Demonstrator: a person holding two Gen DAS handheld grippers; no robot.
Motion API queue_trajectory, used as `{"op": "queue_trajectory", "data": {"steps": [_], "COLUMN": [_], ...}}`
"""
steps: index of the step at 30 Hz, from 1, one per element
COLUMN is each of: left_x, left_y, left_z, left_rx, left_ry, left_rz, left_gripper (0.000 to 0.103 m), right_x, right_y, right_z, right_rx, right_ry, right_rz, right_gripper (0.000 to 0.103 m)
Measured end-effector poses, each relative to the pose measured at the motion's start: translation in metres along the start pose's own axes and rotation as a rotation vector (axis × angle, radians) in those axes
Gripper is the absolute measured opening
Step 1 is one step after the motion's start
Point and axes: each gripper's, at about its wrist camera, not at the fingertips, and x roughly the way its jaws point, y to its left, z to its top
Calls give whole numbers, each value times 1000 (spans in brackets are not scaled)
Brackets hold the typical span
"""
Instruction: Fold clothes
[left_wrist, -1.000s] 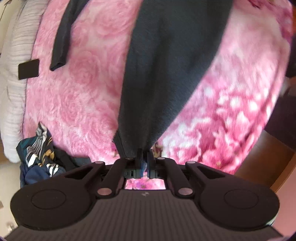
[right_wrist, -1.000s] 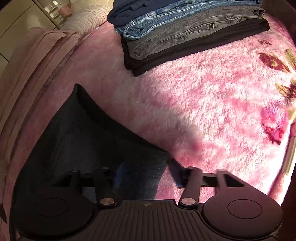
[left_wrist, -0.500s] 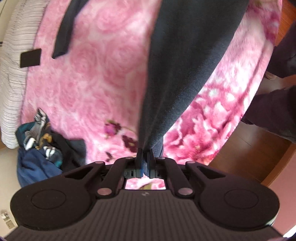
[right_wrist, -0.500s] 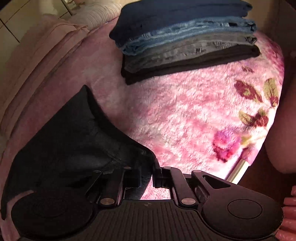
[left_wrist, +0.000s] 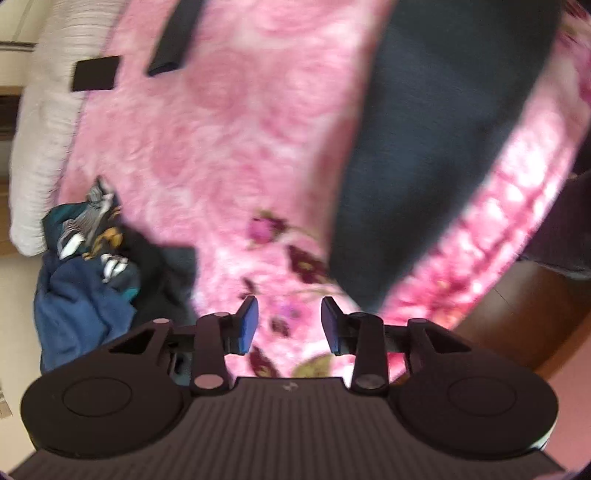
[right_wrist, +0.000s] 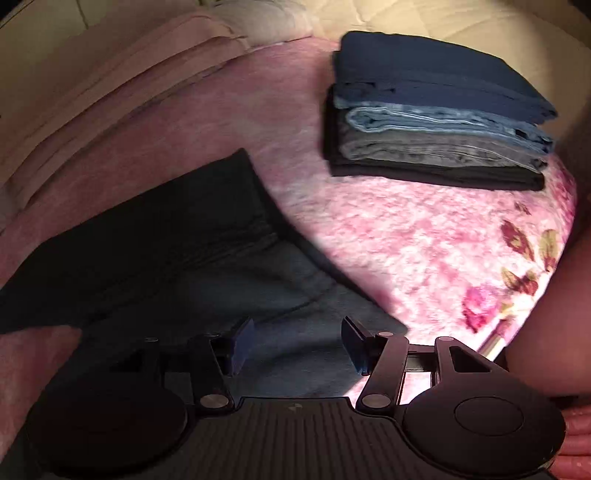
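Note:
A dark navy garment (left_wrist: 436, 140) lies stretched on the pink floral blanket (left_wrist: 240, 147), its near end just beyond and right of my left gripper (left_wrist: 290, 325). That gripper is open, with only blanket between its blue pads. In the right wrist view the same dark garment (right_wrist: 177, 258) lies spread flat in shadow. My right gripper (right_wrist: 297, 343) hovers open over its near edge, gripping nothing.
A neat stack of folded jeans and dark trousers (right_wrist: 436, 118) sits at the back right of the bed. A heap of unfolded clothes (left_wrist: 88, 266) lies at the blanket's left edge. White bedding (left_wrist: 44, 122) runs along the left. Wooden floor (left_wrist: 517, 325) shows at right.
Both grippers have opened and let go of the dark garment, which now rests on the blanket. Both have drawn back slightly from the cloth.

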Motion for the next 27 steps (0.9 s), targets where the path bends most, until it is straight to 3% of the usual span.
{"op": "queue_trajectory", "data": {"steps": [3, 11, 17, 18, 19, 20, 23, 27], "left_x": [11, 84, 134, 140, 145, 148, 136, 113], "left_y": [24, 96, 132, 135, 137, 140, 161, 231], "left_z": [16, 124, 198, 206, 210, 214, 215, 228], "left_rx": [-15, 50, 181, 211, 236, 259, 277, 148], "left_ry": [-68, -382, -510, -511, -499, -490, -529, -608], "left_rz": [14, 87, 45, 33, 13, -3, -10, 40], "left_gripper": [36, 41, 41, 38, 18, 7, 7, 7], "right_x": [6, 25, 46, 49, 53, 56, 60, 56], "right_y": [52, 200, 286, 297, 306, 313, 324, 335], "right_z": [-3, -34, -57, -61, -64, -66, -71, -69], "right_rx": [-65, -170, -222, -237, -251, -264, -267, -263], "right_ry": [28, 78, 127, 132, 136, 140, 146, 141], "right_rz": [64, 161, 189, 192, 192, 189, 178, 174], "right_gripper": [56, 56, 56, 56, 56, 56, 56, 56]}}
